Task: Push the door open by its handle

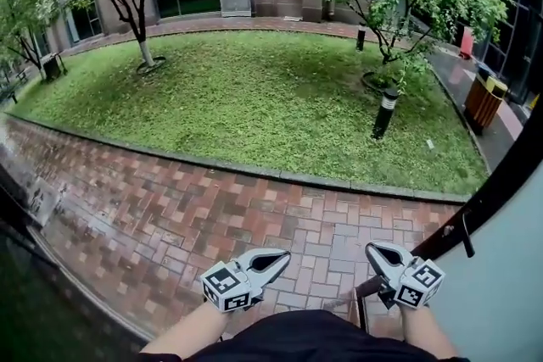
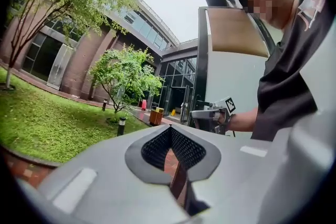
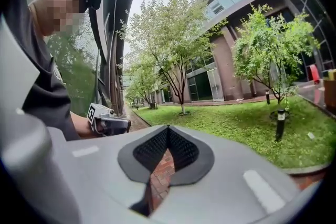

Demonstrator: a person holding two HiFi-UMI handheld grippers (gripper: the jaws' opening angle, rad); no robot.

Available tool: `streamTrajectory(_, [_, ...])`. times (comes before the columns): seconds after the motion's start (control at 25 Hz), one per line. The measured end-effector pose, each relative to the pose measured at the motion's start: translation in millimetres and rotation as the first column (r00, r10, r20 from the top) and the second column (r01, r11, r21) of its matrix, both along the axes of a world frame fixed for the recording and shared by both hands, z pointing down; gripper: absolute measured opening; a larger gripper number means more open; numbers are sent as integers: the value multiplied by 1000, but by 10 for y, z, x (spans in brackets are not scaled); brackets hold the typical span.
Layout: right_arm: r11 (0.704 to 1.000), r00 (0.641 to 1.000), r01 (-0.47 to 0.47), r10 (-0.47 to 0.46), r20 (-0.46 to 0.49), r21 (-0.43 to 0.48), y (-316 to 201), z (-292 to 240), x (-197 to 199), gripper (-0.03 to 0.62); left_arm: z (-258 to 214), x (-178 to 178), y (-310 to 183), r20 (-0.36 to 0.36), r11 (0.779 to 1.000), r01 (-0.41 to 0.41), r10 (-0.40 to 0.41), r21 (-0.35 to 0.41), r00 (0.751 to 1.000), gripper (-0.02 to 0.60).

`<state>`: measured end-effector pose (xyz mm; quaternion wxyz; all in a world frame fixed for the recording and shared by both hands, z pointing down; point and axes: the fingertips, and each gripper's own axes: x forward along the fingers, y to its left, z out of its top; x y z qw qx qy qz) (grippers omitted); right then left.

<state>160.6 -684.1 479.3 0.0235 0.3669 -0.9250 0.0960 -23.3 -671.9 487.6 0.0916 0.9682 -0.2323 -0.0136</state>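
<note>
Your left tongs (image 1: 282, 257) and right tongs (image 1: 375, 251) are both closed, tips together, with nothing between the jaws. You hold them low in front of your body, level with each other and apart, tips angled slightly inward, with both bare forearms (image 1: 182, 333) reaching forward.

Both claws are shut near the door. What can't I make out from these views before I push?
Door: head view, cut off by the right edge; only dark frame and pale panel show.
Handle, likely the small dark piece on the frame: head view, too small to tell its shape.
Dark bar under the right claw: head view, partly hidden by the claw.
</note>
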Motion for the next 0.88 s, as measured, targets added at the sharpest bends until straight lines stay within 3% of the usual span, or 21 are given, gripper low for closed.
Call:
streamTrajectory(0.08, [999,999,45,-45,-1,7,124,49,17,0,-22,157,167,-8,1000,19,-19,11,1000,0])
streamTrajectory(0.2, [961,963,268,-266,38,-60,166,359,-301,0,-27,81,619,-29,972,235,-236,-21,971,0])
streamTrajectory(0.24, [953,956,292,-289,51,-82,214,471,-307,0,-41,129,775,-43,964,265,-266,-32,963,0])
streamTrajectory(0.32, [953,958,284,-281,50,-100,313,606,-198,0,-78,333,1055,-60,966,256,-258,-40,964,0])
streamTrajectory(0.4, [949,956,295,-293,28,-111,421,689,-146,0,-63,481,1371,-19,965,261,-262,-42,965,0])
streamTrajectory(0.48, [932,940,340,-339,32,-123,630,745,-212,0,-65,475,1742,38,951,307,-305,-36,951,0])
streamTrajectory(0.6, [913,920,392,-389,46,-113,910,715,-358,0,-182,369,2163,61,926,376,-375,-8,925,0])
streamTrajectory(0.72, [904,908,420,-418,42,-79,1179,514,-447,0,-350,359,2501,57,914,406,-406,16,912,0])
streamTrajectory(0.88, [904,904,428,-428,17,6,1688,203,-556,0,-489,305,3047,46,918,392,-395,63,917,0])
